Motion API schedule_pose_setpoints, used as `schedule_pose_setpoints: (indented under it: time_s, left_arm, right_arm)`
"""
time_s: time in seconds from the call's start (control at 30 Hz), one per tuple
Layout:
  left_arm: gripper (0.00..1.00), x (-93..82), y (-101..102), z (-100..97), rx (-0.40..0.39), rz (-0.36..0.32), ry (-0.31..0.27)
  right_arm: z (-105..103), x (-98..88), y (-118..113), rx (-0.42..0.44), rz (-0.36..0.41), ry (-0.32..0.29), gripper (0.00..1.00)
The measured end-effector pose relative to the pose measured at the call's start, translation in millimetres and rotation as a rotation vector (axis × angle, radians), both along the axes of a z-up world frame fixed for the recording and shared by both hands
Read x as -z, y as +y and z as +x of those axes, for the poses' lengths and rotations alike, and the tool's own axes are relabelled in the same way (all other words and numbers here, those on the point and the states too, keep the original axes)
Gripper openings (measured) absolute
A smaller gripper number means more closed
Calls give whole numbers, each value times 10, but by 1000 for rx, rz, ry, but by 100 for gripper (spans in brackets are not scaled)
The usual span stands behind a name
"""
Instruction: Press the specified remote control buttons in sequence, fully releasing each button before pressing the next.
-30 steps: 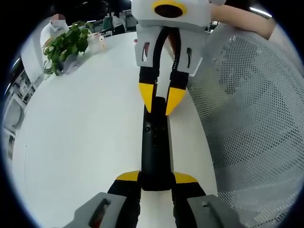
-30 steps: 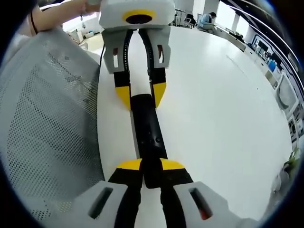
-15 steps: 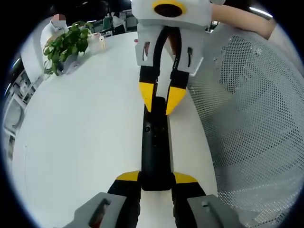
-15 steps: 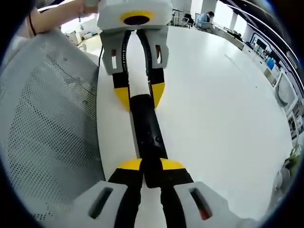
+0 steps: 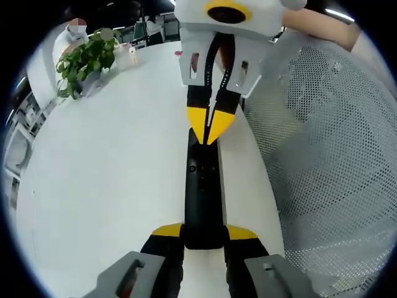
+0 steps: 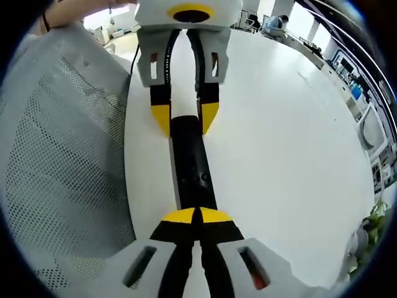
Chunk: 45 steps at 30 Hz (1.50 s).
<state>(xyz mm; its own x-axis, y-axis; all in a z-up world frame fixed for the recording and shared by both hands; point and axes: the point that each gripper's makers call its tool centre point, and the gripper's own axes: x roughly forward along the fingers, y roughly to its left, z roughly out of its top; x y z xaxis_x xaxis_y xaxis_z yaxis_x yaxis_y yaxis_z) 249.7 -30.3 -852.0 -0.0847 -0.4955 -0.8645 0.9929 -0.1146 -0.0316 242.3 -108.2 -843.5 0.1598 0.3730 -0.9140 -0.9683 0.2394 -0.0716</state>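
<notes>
The remote control (image 5: 202, 186), a slim black bar with small buttons midway, lies on the white desk (image 5: 105, 180). The left hand-held gripper (image 5: 203, 234) clamps one end; the right hand-held gripper (image 6: 195, 217), its yellow tips pinched together, presses on the other end.

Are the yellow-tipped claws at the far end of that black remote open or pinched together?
Pinched together: in the left gripper view, the right gripper's yellow tips meet in a point above the remote.
</notes>
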Motion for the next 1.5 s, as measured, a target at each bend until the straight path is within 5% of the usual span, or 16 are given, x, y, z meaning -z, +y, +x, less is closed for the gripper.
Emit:
schedule_pose_setpoints:
  time_s: [0.13, 0.3, 0.57, 1.17, 1.33, 1.5]
  left_arm:
    - [24, 0, 0, -1, 5, 4, -2]
    - [24, -1, 1, -2, 1, 0, -2]
    - [24, -4, 3, -2, -2, -4, -2]
    - [24, -7, 0, -11, -9, -15, -1]
    - [24, -8, 1, -13, -11, -14, -9]
    - [24, -10, 1, -12, -19, -21, -2]
  right_arm:
    - [0, 3, 3, 2, -16, -7, 0]
    - [12, -8, -6, 95, 69, 36, 0]
    - [-5, -13, 10, 30, 33, 3, 0]
    - [4, -14, 1, 110, 81, 35, 0]
    - [-8, -20, 27, 46, 35, -7, 0]
    - [-41, -19, 177, 0, 75, -9, 0]
